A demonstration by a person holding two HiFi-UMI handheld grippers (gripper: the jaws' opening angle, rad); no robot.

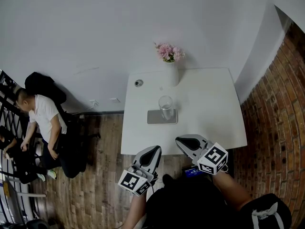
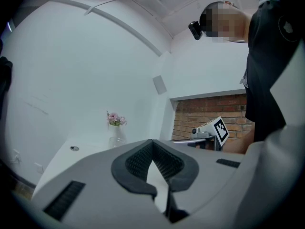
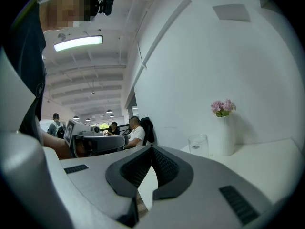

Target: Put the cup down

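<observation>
A clear glass cup point(image 1: 165, 107) stands upright on a grey mat point(image 1: 155, 118) near the middle of the white table point(image 1: 209, 113). No gripper touches it. My left gripper point(image 1: 155, 150) hangs just off the table's near edge, shut and empty. My right gripper point(image 1: 180, 140) hovers over that same edge, also shut with nothing between its pads. In the right gripper view the cup point(image 3: 198, 144) stands well ahead of the closed right gripper point(image 3: 151, 149), beside the vase. In the left gripper view the left gripper point(image 2: 152, 142) is closed and the cup point(image 2: 116, 141) shows faintly far ahead.
A white vase with pink flowers point(image 1: 170, 63) stands at the table's far edge, with a small round cap point(image 1: 138, 83) to its left. A brick wall point(image 1: 276, 123) runs along the right. A seated person point(image 1: 45, 123) is on the wooden floor to the left.
</observation>
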